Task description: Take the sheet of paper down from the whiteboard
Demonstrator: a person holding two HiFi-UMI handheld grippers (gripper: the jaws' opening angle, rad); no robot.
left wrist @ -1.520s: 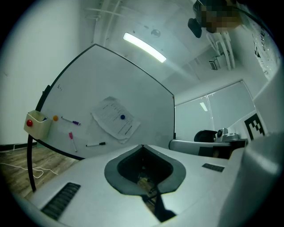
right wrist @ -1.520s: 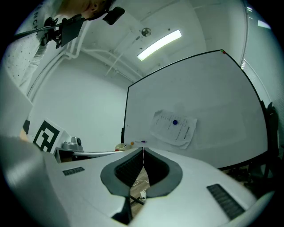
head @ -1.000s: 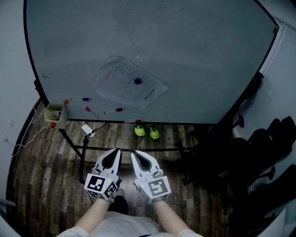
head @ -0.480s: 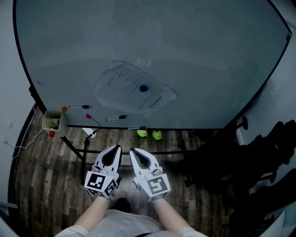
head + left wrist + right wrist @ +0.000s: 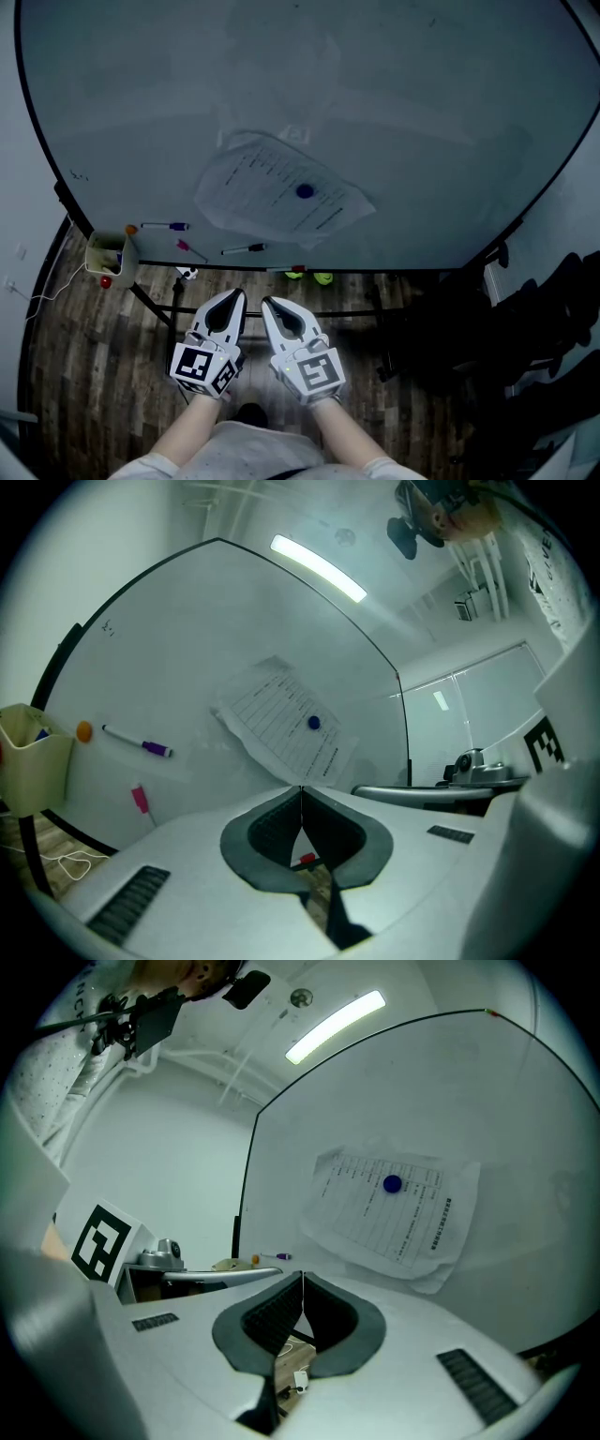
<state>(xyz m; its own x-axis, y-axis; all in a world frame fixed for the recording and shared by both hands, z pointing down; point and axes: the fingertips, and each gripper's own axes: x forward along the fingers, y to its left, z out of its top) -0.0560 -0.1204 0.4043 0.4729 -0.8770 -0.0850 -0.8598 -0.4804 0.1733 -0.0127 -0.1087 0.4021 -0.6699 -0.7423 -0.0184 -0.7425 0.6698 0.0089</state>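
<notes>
Approaching large white whiteboard [image 5: 422, 141]: board is filling more of head view than second ago. White printed sheet of paper [image 5: 281, 192] is hanging skewed at whiteboard's lower middle, under round blue magnet [image 5: 305, 191]. Left gripper [image 5: 238, 296] and right gripper [image 5: 266, 302] are staying closed, empty, well short of whiteboard; grasp not yet begun.

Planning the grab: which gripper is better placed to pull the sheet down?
Right gripper, marginally: it and the left gripper are both shut, off the whiteboard, but the blue magnet and most of the sheet lie toward its side.
</notes>
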